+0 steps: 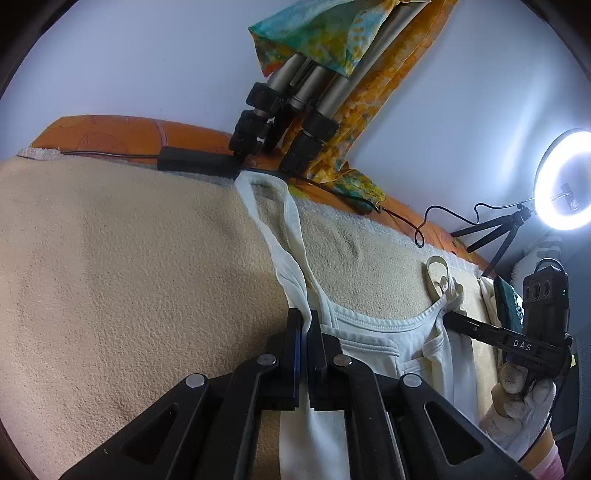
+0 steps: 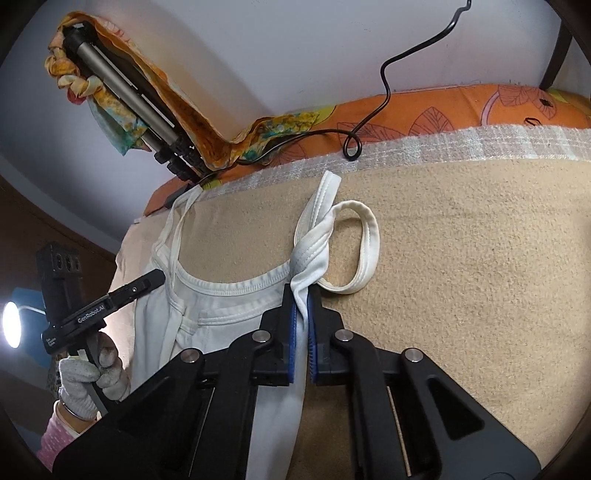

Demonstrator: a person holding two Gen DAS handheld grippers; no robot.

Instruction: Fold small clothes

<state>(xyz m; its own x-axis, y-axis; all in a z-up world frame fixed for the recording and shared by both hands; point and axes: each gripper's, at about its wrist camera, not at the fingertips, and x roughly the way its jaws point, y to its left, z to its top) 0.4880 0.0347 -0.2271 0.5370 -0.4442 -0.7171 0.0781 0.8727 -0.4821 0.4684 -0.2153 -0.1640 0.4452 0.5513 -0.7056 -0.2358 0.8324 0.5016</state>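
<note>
A small white tank top (image 1: pixel 369 332) lies on a beige blanket (image 1: pixel 129 277). My left gripper (image 1: pixel 305 325) is shut on the top's left shoulder, at the base of a long strap (image 1: pixel 280 229) that stretches away across the blanket. My right gripper (image 2: pixel 302 295) is shut on the other shoulder of the tank top (image 2: pixel 229 306), where a twisted strap (image 2: pixel 354 251) loops on the blanket (image 2: pixel 461 277). The right gripper also shows at the right edge of the left wrist view (image 1: pixel 448 319), and the left gripper shows at the left of the right wrist view (image 2: pixel 160 275).
A tripod (image 1: pixel 291 114) draped with a coloured scarf (image 1: pixel 332 33) stands at the blanket's far edge against the wall. A black cable (image 2: pixel 384 85) and adapter (image 1: pixel 195 162) lie on an orange cushion (image 2: pixel 461 107). A lit ring light (image 1: pixel 565 181) stands on a small tripod at the right.
</note>
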